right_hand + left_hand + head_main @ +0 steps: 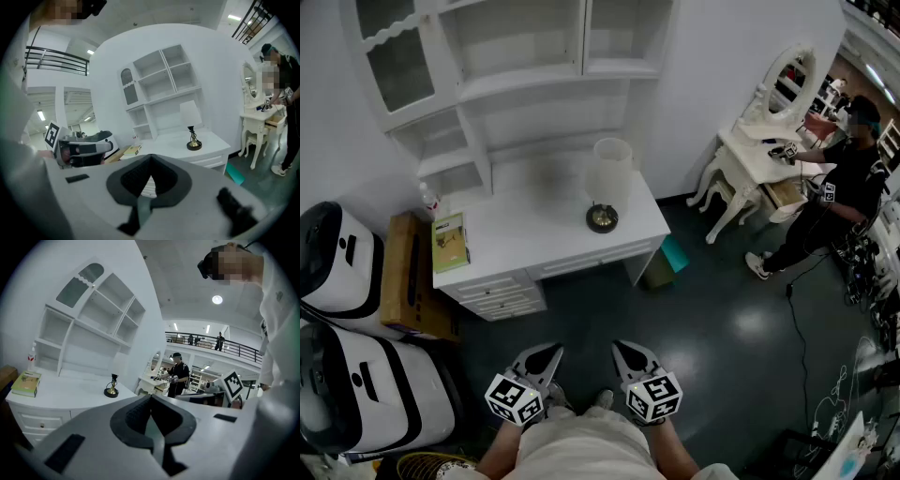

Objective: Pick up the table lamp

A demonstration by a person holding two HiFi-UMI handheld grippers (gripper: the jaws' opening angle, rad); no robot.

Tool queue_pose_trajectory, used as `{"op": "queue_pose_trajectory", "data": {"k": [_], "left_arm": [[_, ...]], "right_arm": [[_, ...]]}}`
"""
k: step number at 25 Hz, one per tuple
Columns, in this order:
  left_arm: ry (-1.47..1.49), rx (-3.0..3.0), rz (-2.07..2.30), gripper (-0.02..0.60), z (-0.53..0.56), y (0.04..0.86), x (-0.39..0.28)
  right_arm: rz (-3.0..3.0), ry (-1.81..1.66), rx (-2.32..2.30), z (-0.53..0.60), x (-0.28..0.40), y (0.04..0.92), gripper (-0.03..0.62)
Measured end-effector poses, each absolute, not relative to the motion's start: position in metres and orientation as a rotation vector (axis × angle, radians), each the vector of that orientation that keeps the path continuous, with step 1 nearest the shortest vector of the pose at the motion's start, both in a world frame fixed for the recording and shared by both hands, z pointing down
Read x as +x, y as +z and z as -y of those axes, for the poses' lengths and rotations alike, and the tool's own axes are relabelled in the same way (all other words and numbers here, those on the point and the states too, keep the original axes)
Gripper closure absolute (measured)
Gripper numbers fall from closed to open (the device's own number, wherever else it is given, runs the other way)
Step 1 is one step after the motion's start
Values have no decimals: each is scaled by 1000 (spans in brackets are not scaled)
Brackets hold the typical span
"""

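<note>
Book (pixel 449 242) lay on desk (pixel 534 246), ahead and left of your left gripper (pixel 546 354). You held left gripper low, jaws together, nothing between. Lamp (pixel 607 187) stood upright on desk near its right end, well ahead of both grippers, untouched. Your right gripper (pixel 624 350) sat just beside left one, jaws closed, empty. Person (pixel 839 192) stood at vanity (pixel 750 155), far right of it.

lamp (pixel 608 183) on desk (pixel 534 230) (right side), book (pixel 449 242) left
</note>
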State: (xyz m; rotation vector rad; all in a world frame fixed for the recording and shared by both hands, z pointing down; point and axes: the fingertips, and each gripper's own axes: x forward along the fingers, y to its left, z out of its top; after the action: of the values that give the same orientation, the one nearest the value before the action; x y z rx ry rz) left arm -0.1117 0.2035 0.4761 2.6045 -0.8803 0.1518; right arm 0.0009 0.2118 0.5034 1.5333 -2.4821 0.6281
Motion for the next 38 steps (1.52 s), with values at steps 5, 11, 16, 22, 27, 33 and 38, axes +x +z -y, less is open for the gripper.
{"op": "queue_pose_trajectory", "data": {"k": [5,11,16,22,27,33,38], "left_arm": [[152,2609,871,572,-208,476,-104],[160,2615,860,572,-213,476,-96],[177,2611,865,572,-220,477,-90],[199,2584,888,572,-234,485,-78],[213,2571,890,572,-249,493,-67],[231,2553,878,572,-255,499,-61],[217,2551,885,572,-238,500,-64]], "right_arm": [[2488,639,1532,-219,5,504,583],[2472,633,1589,-222,16,503,583],[2487,693,1595,-230,21,504,583],[2485,687,1560,-244,28,511,582],[2474,650,1509,-257,32,522,582],[2459,717,1511,-263,40,533,582],[2426,717,1519,-252,42,538,582]]}}
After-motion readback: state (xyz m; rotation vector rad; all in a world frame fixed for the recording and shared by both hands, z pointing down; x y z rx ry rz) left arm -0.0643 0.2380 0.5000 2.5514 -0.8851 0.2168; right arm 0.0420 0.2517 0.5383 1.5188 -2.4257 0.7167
